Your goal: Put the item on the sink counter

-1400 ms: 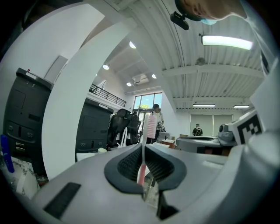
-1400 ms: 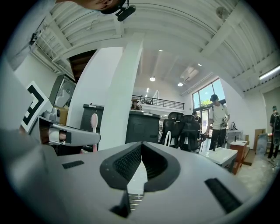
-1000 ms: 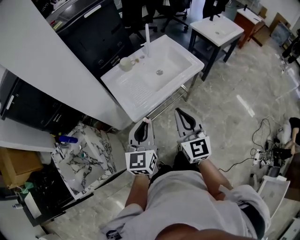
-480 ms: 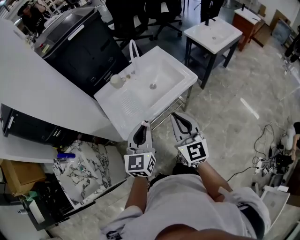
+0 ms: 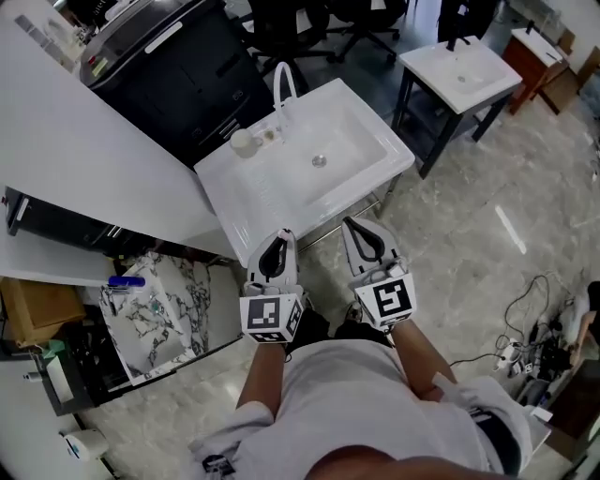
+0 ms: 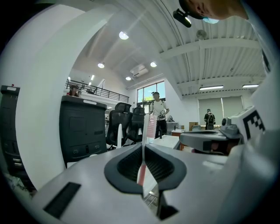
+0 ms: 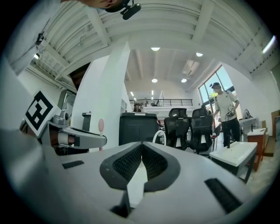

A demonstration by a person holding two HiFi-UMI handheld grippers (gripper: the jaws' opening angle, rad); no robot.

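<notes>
A pink toothbrush [image 6: 150, 124] stands upright between the jaws of my left gripper [image 6: 143, 146], which is shut on its handle. In the head view the left gripper [image 5: 279, 238] hovers at the front edge of the white sink counter [image 5: 255, 204], with its basin and white faucet [image 5: 281, 80] beyond. My right gripper [image 5: 351, 225] is held beside it, just off the counter's front right edge. Its jaws [image 7: 141, 144] are shut with nothing between them. The right gripper view shows the toothbrush head [image 7: 101, 126] poking above the left gripper [image 7: 76, 140].
A small white cup [image 5: 243, 142] sits at the counter's back left. A black cabinet [image 5: 178, 66] and office chairs [image 5: 309, 19] stand behind the sink, a second small sink [image 5: 459, 70] at the upper right. A marble-patterned slab [image 5: 155, 314] lies left; cables [image 5: 539, 347] right.
Both grippers keep the same pose, the left still shut on the toothbrush. The head view has shifted a little, and the sink counter sits slightly closer to the gripper tips.
</notes>
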